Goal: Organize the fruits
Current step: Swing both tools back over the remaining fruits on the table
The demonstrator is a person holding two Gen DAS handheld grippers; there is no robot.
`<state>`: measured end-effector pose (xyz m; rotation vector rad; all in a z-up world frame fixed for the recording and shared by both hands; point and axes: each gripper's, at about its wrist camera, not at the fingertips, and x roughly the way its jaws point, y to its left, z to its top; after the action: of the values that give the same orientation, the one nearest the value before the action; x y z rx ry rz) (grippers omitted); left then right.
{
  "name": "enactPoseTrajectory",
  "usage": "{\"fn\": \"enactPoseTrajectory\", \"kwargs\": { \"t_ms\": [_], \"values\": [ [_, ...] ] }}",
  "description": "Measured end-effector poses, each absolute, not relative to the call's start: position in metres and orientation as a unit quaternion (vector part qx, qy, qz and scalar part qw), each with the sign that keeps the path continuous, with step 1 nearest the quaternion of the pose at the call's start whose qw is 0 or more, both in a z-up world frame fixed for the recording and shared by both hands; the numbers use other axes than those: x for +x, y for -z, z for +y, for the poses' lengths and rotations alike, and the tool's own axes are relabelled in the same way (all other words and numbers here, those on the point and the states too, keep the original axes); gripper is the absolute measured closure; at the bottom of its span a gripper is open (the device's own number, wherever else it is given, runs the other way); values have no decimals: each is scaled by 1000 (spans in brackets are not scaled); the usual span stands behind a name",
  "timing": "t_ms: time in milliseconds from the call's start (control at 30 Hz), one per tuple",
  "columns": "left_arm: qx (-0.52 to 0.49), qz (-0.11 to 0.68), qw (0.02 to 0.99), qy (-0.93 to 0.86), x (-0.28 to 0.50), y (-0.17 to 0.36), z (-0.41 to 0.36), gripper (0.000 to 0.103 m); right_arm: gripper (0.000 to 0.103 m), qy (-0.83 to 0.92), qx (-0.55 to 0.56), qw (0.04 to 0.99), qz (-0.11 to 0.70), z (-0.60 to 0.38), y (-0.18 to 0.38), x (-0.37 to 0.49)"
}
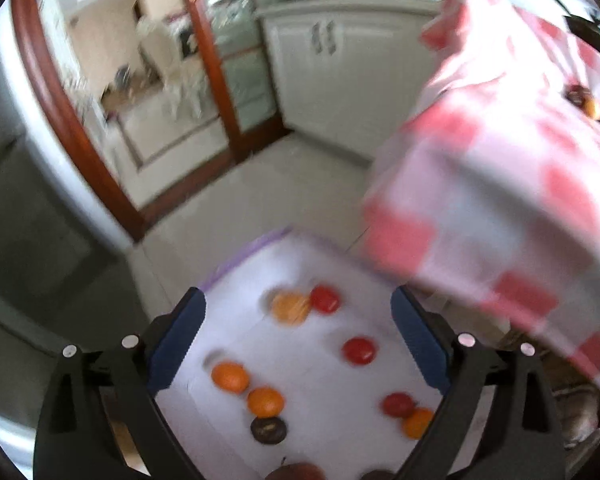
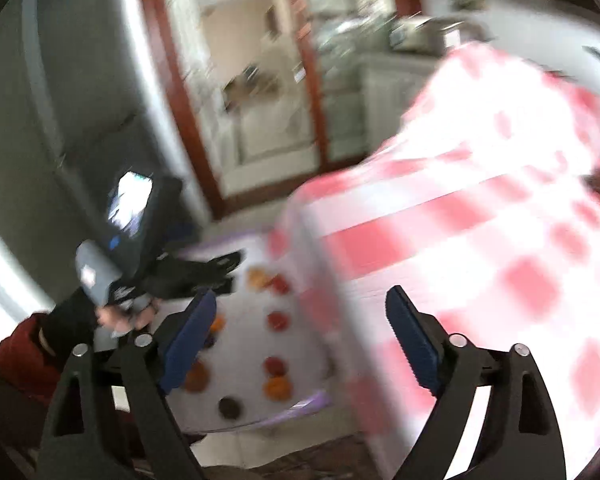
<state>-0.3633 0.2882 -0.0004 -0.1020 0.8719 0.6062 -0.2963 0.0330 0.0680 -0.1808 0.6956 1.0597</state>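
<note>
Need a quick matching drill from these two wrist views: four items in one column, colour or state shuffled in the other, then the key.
Column 1:
1. left gripper
2. tablecloth
3. mat
4. dark fruit

Column 2:
A. red and white check
B. white with purple edge, on the floor
C. open, nothing between the fingers
D. lying on the mat near two orange fruits

Pairs: 1-C, 2-A, 3-B, 4-D
</note>
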Motion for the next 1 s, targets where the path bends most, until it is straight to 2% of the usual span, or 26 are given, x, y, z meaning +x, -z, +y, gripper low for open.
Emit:
{"fn": "enactPoseTrajectory", "kwargs": {
  "t_ms": [67,200,367,633,800,1000],
  "values": [
    [-22,387,879,-277,-346,-25,266,2,15,-459,-66,829,314,4,-76,-278],
    [-9,334,921,-199,-300,-68,205,2,15,-358,5,877,320,-57,-78,-227],
    [-60,306,946,-84,-217,-93,139,2,15,-251,76,909,324,-115,-75,-176],
    [-154,315,935,-61,-37,-67,73,2,15,-121,133,918,355,-186,-40,-79],
    [-225,298,924,-77,19,-57,78,2,15,-97,172,911,363,-207,-29,-41],
    [-289,267,916,-83,53,-55,96,2,15,-64,123,931,337,-203,-37,7]
  ]
}}
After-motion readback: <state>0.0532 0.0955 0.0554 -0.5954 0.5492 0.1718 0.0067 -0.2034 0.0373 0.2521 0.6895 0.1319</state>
